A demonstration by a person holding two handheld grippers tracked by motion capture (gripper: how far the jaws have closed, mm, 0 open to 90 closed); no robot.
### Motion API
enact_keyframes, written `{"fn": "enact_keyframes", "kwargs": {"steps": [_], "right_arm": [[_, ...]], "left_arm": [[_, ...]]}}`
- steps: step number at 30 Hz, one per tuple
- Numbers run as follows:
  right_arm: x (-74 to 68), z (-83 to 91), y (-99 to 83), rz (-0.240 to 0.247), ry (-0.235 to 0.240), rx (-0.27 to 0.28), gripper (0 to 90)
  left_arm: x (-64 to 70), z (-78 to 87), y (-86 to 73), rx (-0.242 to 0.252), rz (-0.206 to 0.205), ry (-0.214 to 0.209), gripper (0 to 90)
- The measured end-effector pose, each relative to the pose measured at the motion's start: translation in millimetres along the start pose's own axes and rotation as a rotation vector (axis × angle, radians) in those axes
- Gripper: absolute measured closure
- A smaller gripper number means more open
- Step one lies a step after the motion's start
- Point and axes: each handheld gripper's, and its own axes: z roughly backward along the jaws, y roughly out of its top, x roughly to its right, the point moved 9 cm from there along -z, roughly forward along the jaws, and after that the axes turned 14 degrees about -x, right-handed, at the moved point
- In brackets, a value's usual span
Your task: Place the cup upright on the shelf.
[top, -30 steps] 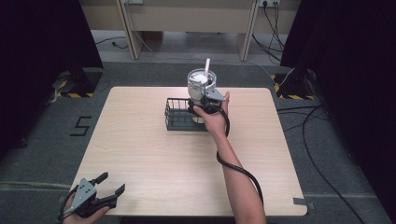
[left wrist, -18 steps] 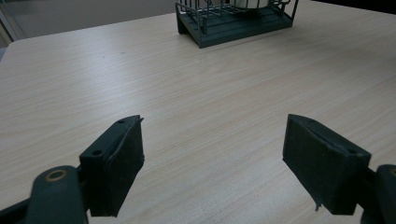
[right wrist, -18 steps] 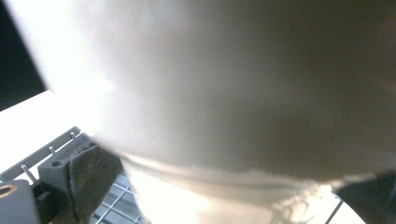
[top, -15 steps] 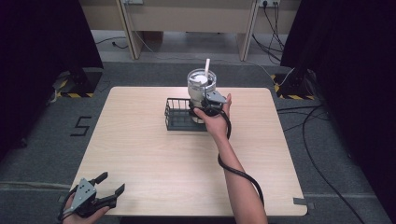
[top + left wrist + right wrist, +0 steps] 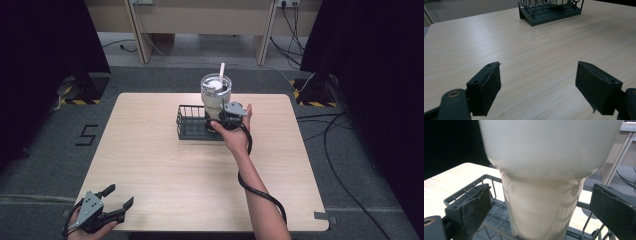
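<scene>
At upper centre of the high view, the white tumbler with straw [image 5: 216, 94] stands in the right end of the dark wire basket [image 5: 190, 127] on the worktop [image 5: 165, 165]. The right tongs [image 5: 227, 117] bracket its narrow base with jaws spread, pads clear of the wall. This appears to be either a release or a pre-grasp; closing squarely or backing straight out comes next. The left tongs [image 5: 107, 202] rest open at lower left. Against the earlier frames, nothing has visibly shifted.

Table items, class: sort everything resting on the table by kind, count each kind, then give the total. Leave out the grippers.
Tumbler with straw: 1
Dark wire basket: 1
Total: 2
</scene>
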Motion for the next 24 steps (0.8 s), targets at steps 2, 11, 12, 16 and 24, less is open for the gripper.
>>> {"fn": "enact_keyframes", "kwargs": {"steps": [2, 11, 12, 16, 24], "right_arm": [[-0.5, 1.6, -0.9, -0.002, 0.002, -0.001, 4.2], [1.8, 22.6, -5.7, -0.003, 0.001, 0.012, 4.4], [2.5, 25.1, -5.8, 0.001, -0.002, 0.015, 4.5], [4.5, 34.3, -8.7, -0.005, -0.002, 0.018, 4.8], [7.5, 51.0, -17.7, -0.011, -0.001, 0.016, 5.0]], "left_arm": [[-0.1, -0.1, -0.1, 0.000, 0.000, 0.001, 19.7], [0.0, 0.0, 0.3, 0.001, -0.004, 0.006, 19.7], [-0.1, -0.1, 0.1, 0.000, -0.005, 0.006, 19.6], [-0.2, -0.1, 0.1, 0.000, -0.005, 0.008, 19.7], [0.3, -0.4, 0.4, 0.000, -0.006, 0.008, 19.7]]}}
